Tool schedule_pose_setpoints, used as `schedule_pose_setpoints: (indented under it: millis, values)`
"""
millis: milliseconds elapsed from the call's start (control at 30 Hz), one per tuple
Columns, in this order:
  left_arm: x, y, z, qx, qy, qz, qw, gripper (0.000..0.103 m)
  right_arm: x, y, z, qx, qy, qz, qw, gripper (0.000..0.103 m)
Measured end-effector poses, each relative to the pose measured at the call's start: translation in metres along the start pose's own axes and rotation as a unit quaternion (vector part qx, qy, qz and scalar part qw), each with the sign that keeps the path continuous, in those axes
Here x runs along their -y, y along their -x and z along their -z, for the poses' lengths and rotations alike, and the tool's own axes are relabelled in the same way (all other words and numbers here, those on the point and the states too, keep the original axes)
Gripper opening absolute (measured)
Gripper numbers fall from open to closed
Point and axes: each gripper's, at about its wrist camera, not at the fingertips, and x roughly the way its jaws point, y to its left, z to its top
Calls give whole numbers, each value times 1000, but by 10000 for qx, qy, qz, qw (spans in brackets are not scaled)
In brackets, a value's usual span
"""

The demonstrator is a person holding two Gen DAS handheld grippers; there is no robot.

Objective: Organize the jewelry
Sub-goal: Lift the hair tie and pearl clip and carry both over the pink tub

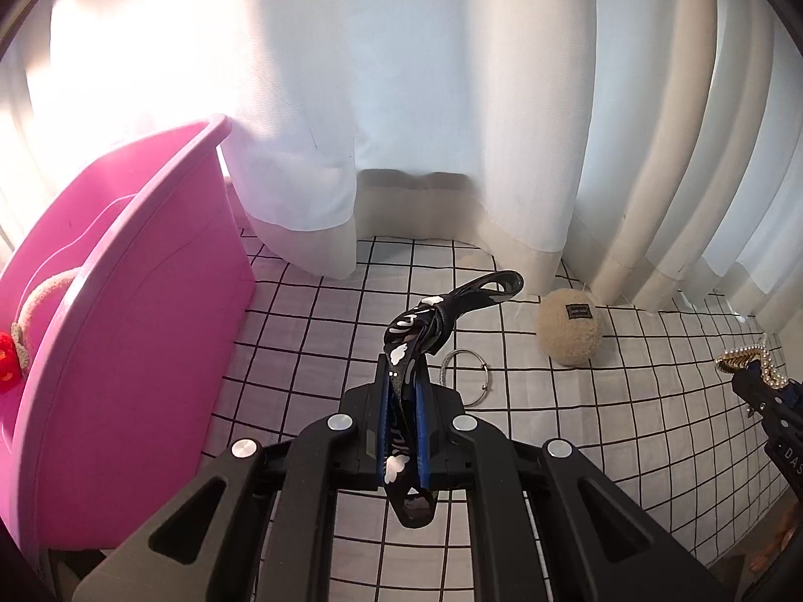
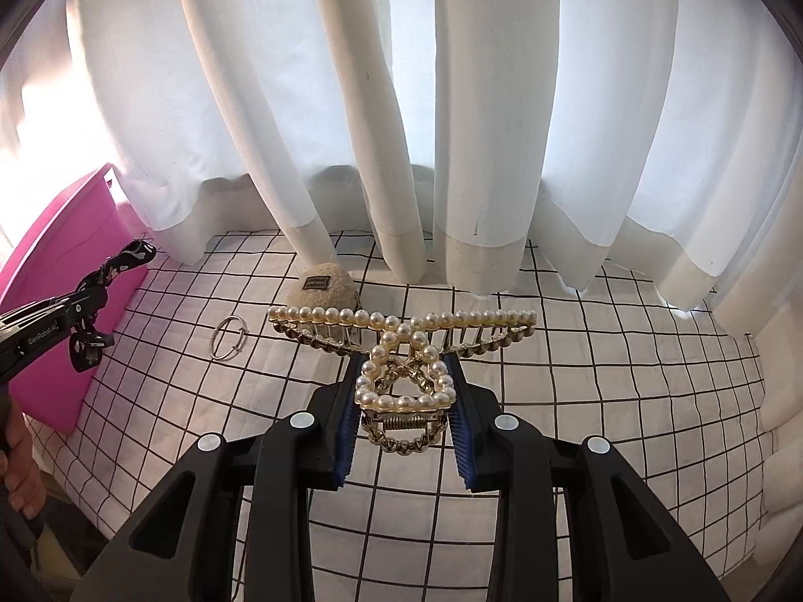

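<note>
My left gripper (image 1: pixel 403 381) is shut on a black ribbon bow with white cloud print (image 1: pixel 426 321), held above the checked cloth; it also shows in the right wrist view (image 2: pixel 108 271). My right gripper (image 2: pixel 404 371) is shut on a gold pearl claw clip (image 2: pixel 401 346), whose pearl bar spreads wide past the fingertips; the clip also shows at the right edge of the left wrist view (image 1: pixel 748 358). A pink bin (image 1: pixel 130 301) stands to the left, also seen in the right wrist view (image 2: pixel 60 261). A silver bangle (image 1: pixel 466 376) lies on the cloth, also in the right wrist view (image 2: pixel 228 338).
A beige fluffy clip with a dark label (image 1: pixel 569 326) lies near the curtain, also in the right wrist view (image 2: pixel 321 291). A fluffy beige item with a red piece (image 1: pixel 30 321) sits in the bin. White curtains (image 2: pixel 401 100) hang behind the white checked cloth (image 2: pixel 602 351).
</note>
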Motion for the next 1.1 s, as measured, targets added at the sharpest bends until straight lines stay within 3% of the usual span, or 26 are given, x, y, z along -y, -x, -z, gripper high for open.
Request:
schedule_pose_setpoints:
  millis: [267, 467, 767, 1100]
  values:
    - [-18, 58, 8, 198, 277, 3, 9994, 9, -39, 39, -15, 317, 620, -521, 9962, 31]
    - [-46, 103, 1, 614, 501, -269, 9965, 9, -85, 62, -38, 650, 1123, -1009, 9864, 31]
    - [-122, 137, -9, 914, 1004, -954, 9861, 9, -187, 75, -86, 1073, 1852, -1876, 9586, 31]
    - [-222, 134, -6, 753, 1552, -1550, 9727, 9, -310, 61, -113, 913, 2489, -2534, 9303, 31]
